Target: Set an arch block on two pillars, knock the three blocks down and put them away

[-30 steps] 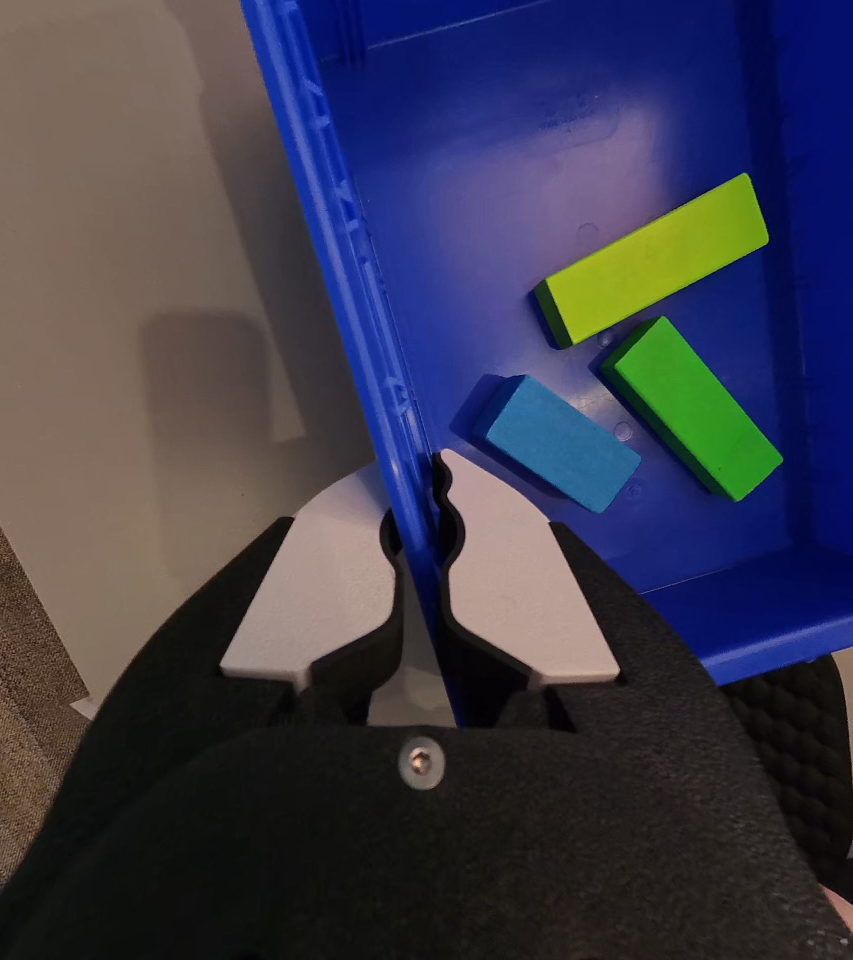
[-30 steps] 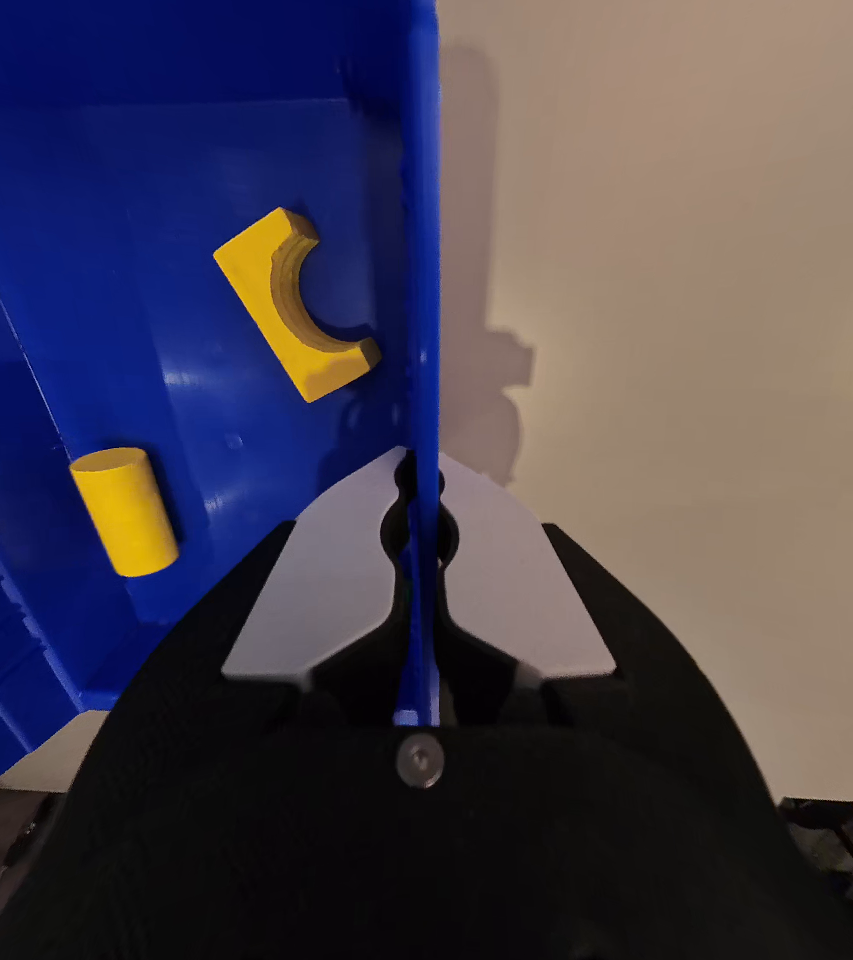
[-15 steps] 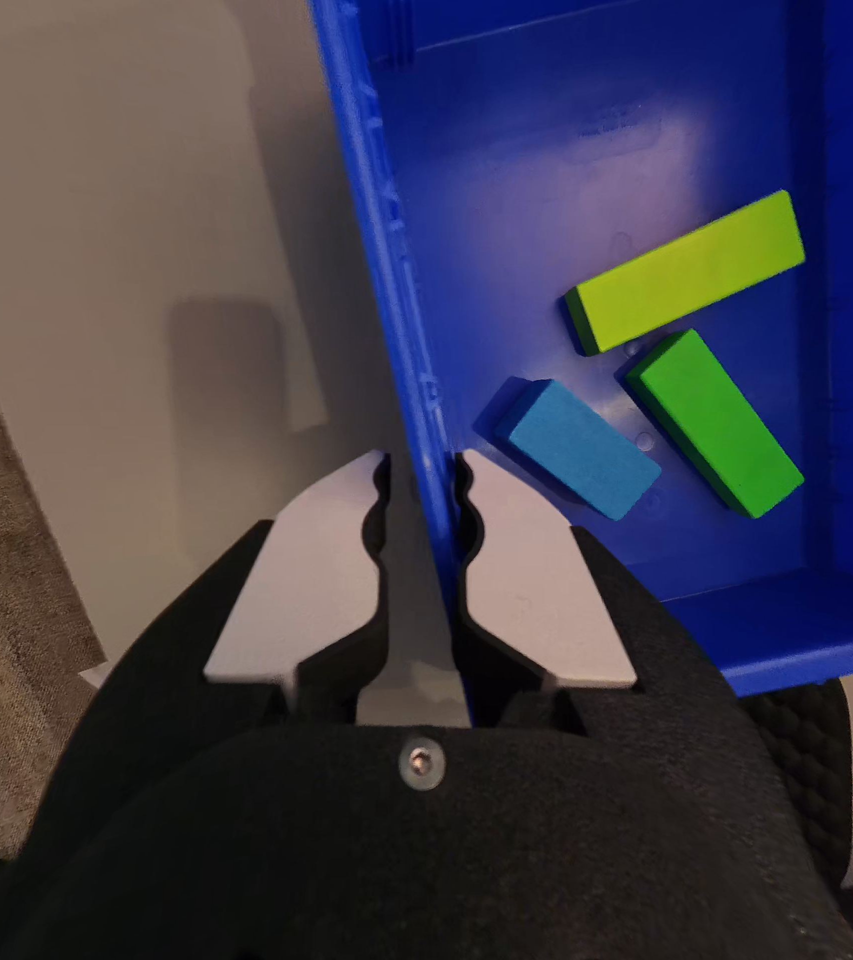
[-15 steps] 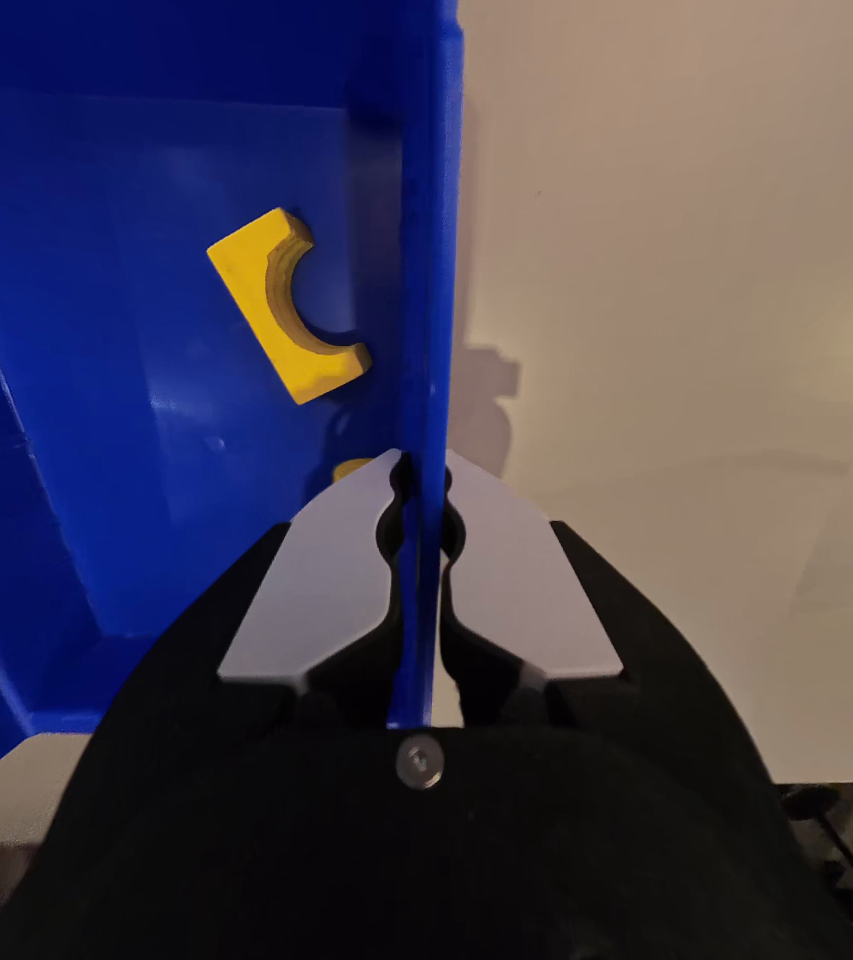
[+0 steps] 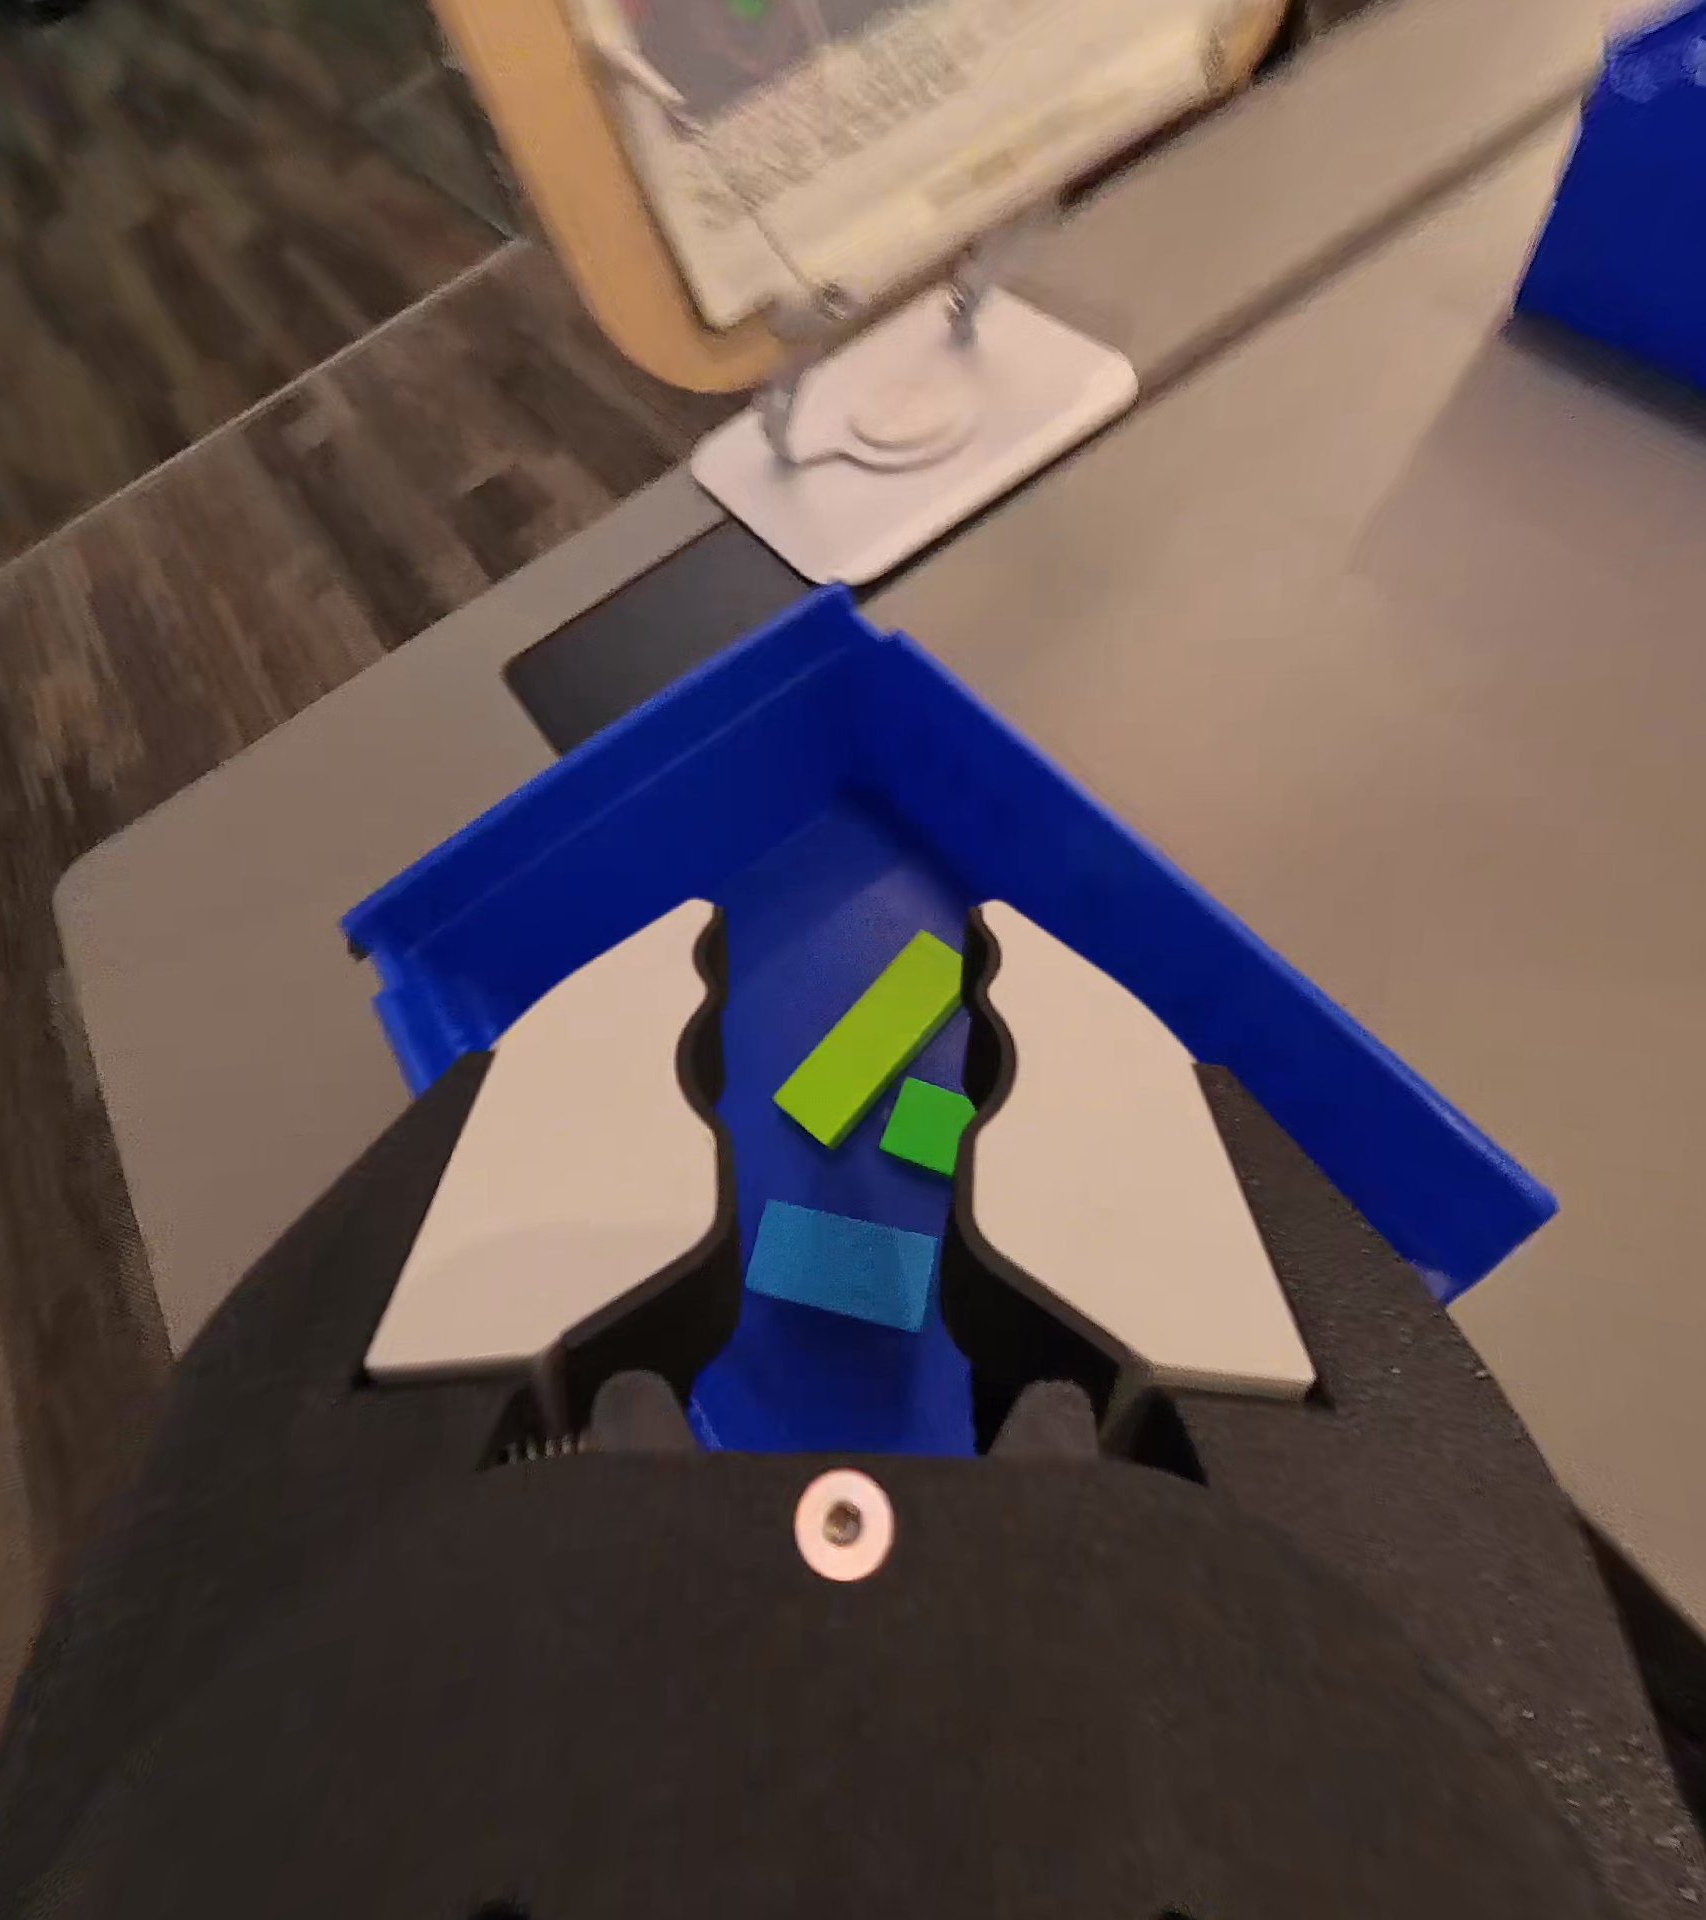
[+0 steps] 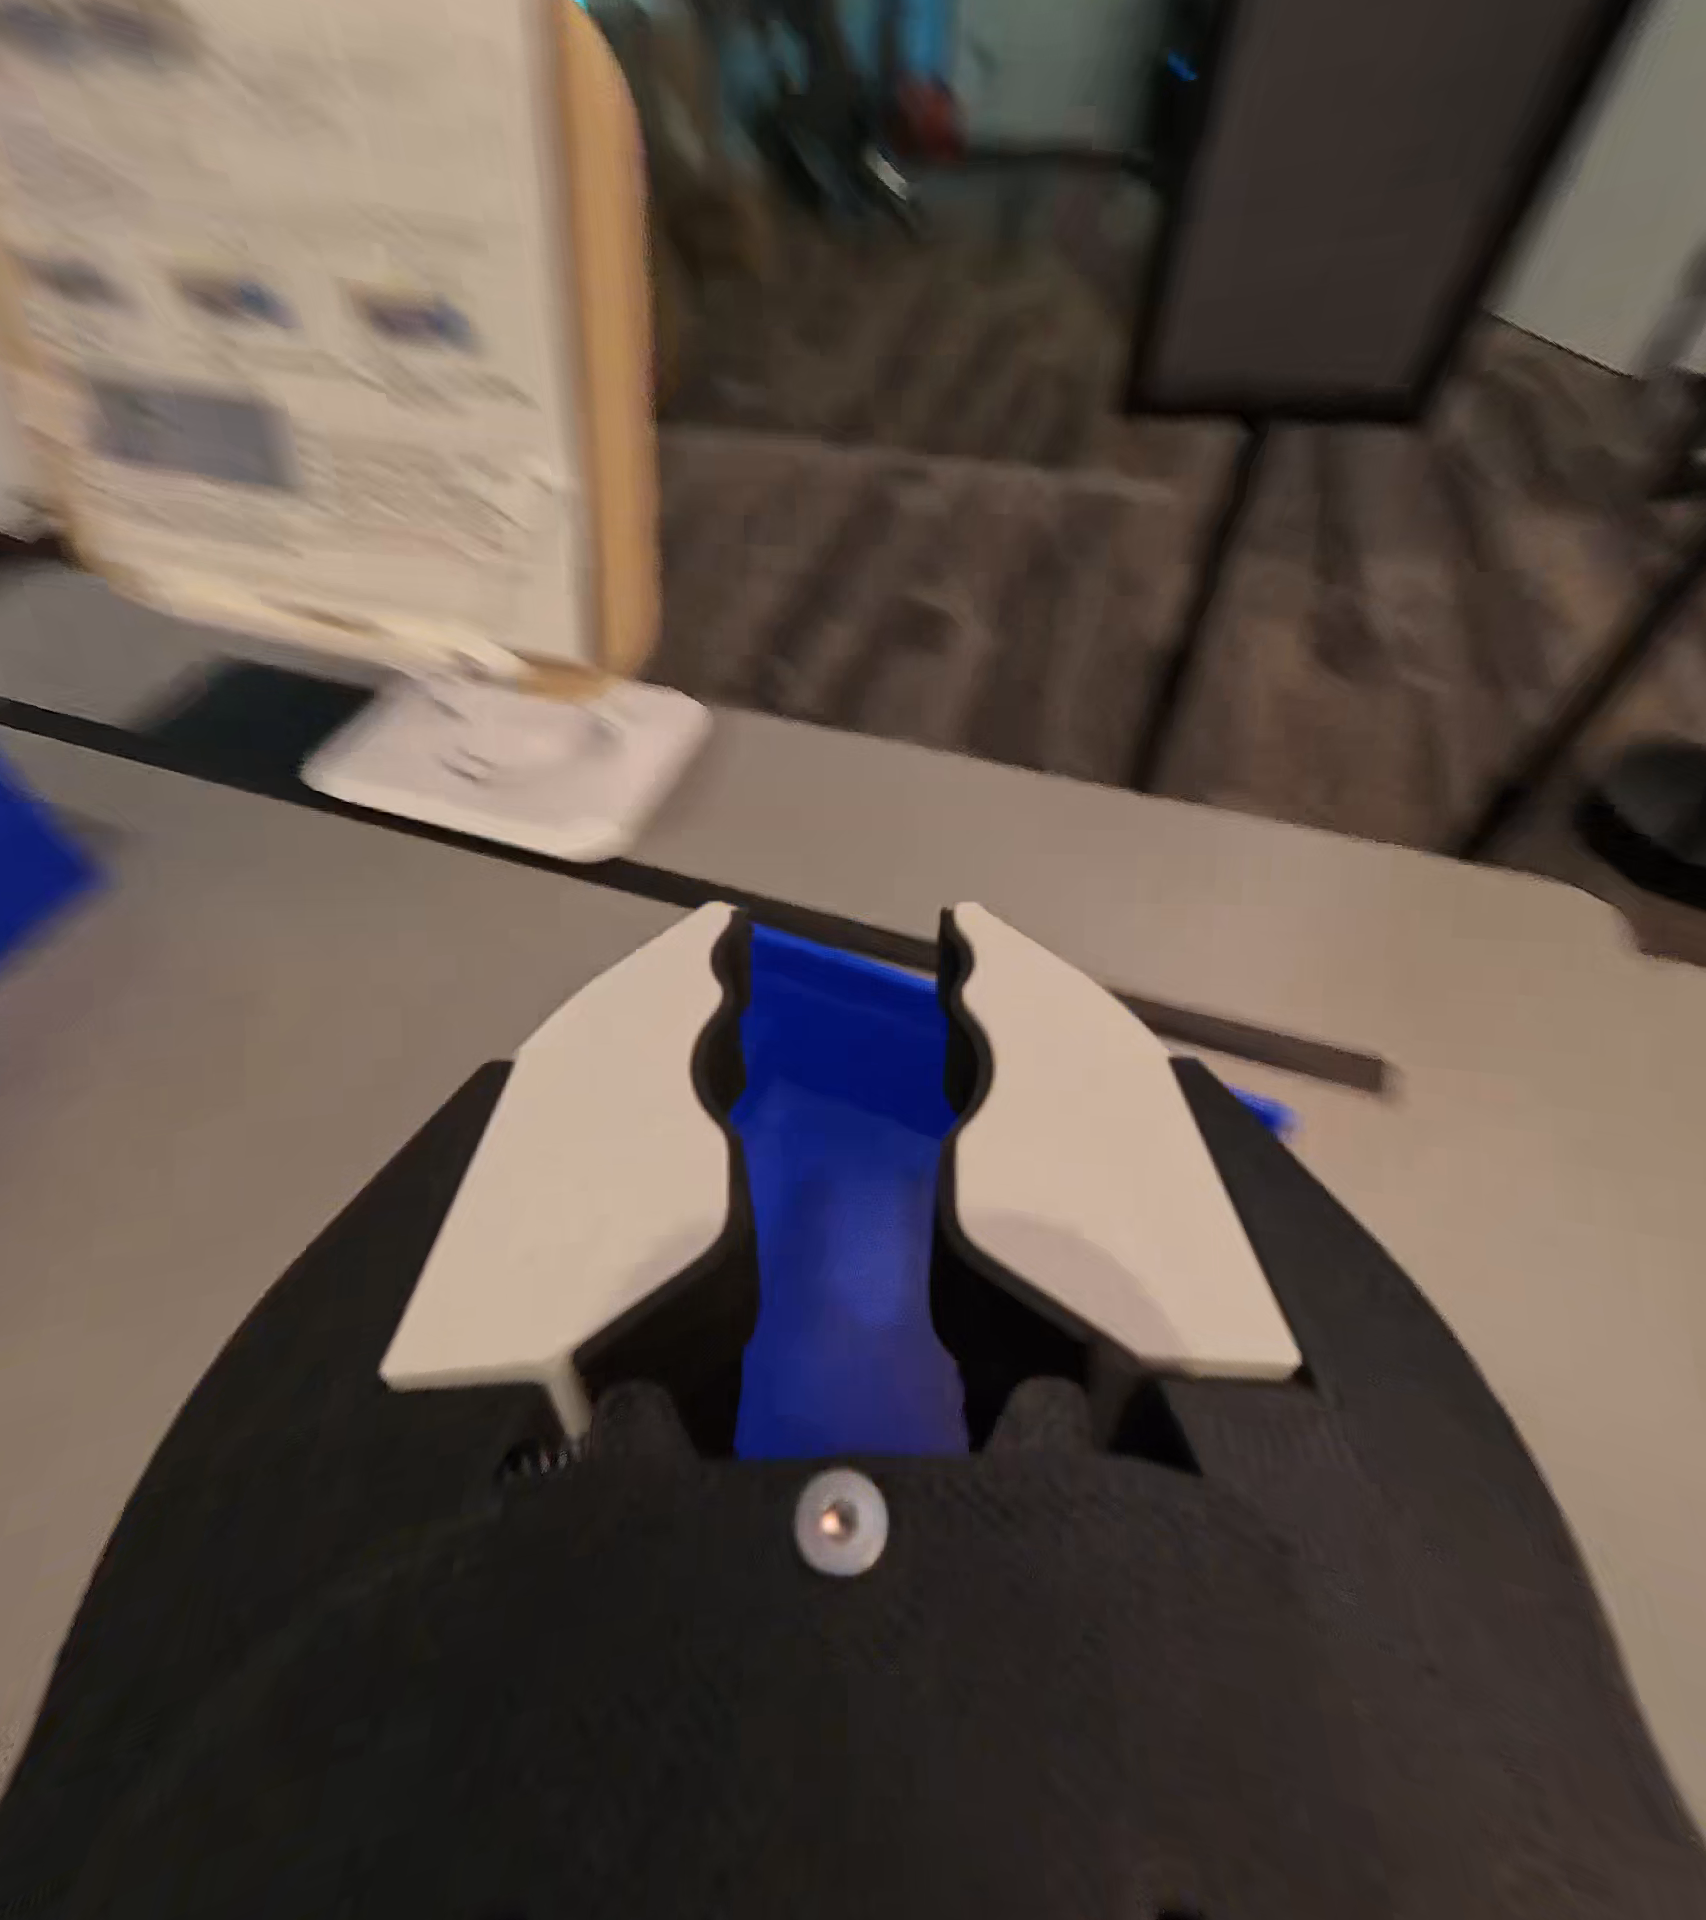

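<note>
Both grippers open — above bin (image 5: 1088, 842)

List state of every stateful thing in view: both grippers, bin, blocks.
left gripper: open, fingers apart, holding nothing
right gripper: open, holding nothing
blue bin: on the table, upright, ungripped
lime block: lying flat in the bin
green block: in the bin, partly hidden by a finger
light blue block: lying flat in the bin
</note>
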{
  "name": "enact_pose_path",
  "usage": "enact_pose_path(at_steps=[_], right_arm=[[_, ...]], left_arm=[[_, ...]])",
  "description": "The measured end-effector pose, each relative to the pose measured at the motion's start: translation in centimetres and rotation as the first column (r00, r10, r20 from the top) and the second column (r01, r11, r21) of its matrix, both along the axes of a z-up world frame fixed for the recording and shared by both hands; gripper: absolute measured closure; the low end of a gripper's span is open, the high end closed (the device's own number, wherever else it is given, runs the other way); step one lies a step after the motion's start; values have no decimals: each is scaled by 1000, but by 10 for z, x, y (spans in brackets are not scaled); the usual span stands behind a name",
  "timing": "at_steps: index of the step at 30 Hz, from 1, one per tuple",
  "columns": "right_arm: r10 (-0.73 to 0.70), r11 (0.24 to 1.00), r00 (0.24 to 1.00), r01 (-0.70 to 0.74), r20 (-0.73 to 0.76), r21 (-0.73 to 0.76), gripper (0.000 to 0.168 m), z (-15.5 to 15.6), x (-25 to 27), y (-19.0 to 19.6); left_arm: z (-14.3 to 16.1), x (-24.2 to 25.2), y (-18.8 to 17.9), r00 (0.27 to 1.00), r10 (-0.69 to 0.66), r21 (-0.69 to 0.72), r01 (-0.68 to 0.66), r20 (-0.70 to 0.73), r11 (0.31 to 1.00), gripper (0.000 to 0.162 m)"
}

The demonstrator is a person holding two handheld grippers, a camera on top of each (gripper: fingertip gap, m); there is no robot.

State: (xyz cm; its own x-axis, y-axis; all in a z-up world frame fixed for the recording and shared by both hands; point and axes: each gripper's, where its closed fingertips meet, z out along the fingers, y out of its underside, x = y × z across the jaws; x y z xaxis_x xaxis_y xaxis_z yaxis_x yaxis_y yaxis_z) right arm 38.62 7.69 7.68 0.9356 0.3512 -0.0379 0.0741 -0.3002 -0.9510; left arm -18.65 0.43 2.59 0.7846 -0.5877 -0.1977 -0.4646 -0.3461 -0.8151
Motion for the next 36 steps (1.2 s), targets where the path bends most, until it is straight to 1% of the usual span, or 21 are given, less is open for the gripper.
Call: enact_pose_path(at_steps=[2, 4, 5, 6, 7, 11, 13, 16, 19, 22, 24, 25, 28, 30, 31, 33, 36], right_arm=[[108, 993, 989, -103, -103, 52, 132, 15, -23, -3], [175, 983, 972, -163, -158, 84, 133, 19, -36, -6], [202, 978, 962, -187, -183, 94, 133, 19, -41, -7], [228, 972, 952, -212, -203, 97, 133, 18, -46, -8], [252, 967, 944, -239, -214, 86, 133, 15, -50, -8], [293, 954, 927, -298, -234, 14, 133, -4, -58, -7], [304, 948, 920, -317, -248, -14, 133, -11, -60, -6], [326, 936, 910, -348, -256, -45, 133, -16, -65, -6], [350, 919, 895, -385, -278, -82, 133, -20, -71, -8], [368, 907, 882, -410, -295, -95, 133, -21, -75, -11], [368, 905, 882, -412, -294, -104, 133, -24, -78, -10], [371, 902, 881, -417, -292, -113, 133, -26, -80, -10], [386, 888, 878, -437, -283, -145, 133, -32, -90, -11], [406, 877, 874, -454, -267, -154, 133, -34, -99, -13], [416, 873, 873, -462, -254, -157, 133, -35, -104, -14], [438, 867, 871, -475, -222, -151, 133, -35, -116, -17], [507, 840, 845, -529, -168, -125, 133, -37, -147, -23]], left_arm=[[-31, 18, 6, 981, -71, -77, 58, -180, 995, 120], [-67, 23, 12, 930, -118, -174, 59, -349, 983, 120], [-83, 25, 14, 907, -154, -227, 67, -392, 972, 122], [-96, 28, 18, 891, -181, -266, 71, -416, 961, 120], [-106, 29, 22, 881, -194, -291, 68, -432, 954, 116], [-136, 31, 29, 855, -287, -414, 95, -432, 905, 118], [-147, 24, 35, 842, -291, -444, 69, -455, 894, 117], [-158, 23, 38, 846, -311, -492, 67, -433, 868, 113], [-166, 19, 36, 853, -323, -537, 60, -410, 842, 112], [-175, 15, 37, 850, -326, -563, 43, -413, 826, 114], [-180, 13, 36, 837, -334, -584, 22, -434, 812, 120], [-180, 16, 37, 842, -339, -586, 33, -421, 810, 125], [-179, 19, 39, 825, -360, -571, 56, -436, 819, 127], [-171, 17, 40, 822, -341, -549, 41, -457, 835, 127], [-163, 17, 41, 834, -316, -527, 37, -452, 849, 127], [-137, 21, 44, 880, -269, -455, 69, -391, 888, 129], [-79, 34, 46, 950, -207, -273, 140, -236, 952, 129]])
